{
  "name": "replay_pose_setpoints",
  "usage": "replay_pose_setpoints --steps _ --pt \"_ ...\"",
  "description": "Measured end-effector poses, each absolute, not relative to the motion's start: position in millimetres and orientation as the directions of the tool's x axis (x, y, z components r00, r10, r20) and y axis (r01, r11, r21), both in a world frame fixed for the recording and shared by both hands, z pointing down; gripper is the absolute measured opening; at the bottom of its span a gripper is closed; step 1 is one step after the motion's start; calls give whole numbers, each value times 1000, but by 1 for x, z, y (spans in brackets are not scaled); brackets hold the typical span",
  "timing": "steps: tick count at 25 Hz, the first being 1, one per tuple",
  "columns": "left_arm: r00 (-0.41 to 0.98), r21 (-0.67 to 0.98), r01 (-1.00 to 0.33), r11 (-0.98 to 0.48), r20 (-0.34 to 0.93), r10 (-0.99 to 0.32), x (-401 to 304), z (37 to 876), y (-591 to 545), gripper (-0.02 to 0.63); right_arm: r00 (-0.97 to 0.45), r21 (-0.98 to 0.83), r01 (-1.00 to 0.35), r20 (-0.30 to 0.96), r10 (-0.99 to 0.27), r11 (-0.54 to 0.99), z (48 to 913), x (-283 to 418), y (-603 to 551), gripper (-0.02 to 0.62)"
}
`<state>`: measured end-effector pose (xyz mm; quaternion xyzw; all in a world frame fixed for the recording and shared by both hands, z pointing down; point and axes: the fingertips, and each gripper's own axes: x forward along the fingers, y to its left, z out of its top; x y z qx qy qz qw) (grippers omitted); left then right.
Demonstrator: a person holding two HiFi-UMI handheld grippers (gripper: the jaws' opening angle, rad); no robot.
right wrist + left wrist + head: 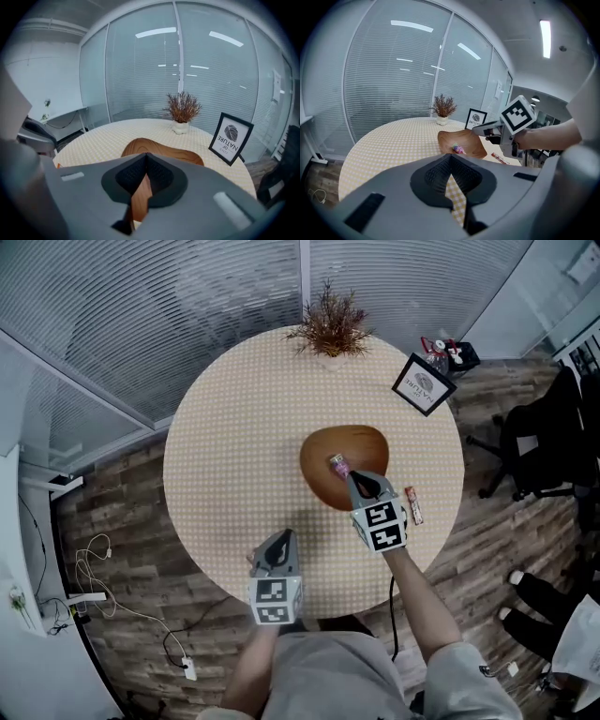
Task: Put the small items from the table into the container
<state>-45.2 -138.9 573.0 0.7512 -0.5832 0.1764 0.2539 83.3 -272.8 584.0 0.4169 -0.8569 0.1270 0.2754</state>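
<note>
Candy (338,465) in bowl (322,457); bar (413,505) beside.

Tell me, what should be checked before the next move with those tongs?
1. Wooden bowl upright on the table: ok.
2. Pink sweet inside the bowl: ok.
3. Red packet in the bowl: not ok, it lies on the table beside it.
4. Right tongs free to pick: ok, shut and empty, over the bowl.
5. Left tongs free: ok, shut and empty.

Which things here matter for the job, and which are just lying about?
For the job: wooden bowl; pink wrapped candy already in it; red snack bar on the table.
Lying about: potted plant; framed sign; office chair.
</note>
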Motion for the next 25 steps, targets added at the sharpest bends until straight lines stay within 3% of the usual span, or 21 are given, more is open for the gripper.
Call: replay_pose_setpoints --steps 8,16,25 --pt "248 175 -968 -182 520 -817 -46 562 -133 6 -495 -109 -856 456 -740 505 538 85 -186 2" --pt "272 172 -962 -212 517 -812 -37 565 -113 5 -475 -142 -868 514 -714 476 571 89 -105 2" --pt "295 175 -955 -239 502 -813 -24 563 -115 5 -476 -119 -863 515 -713 490 574 94 -100 2"
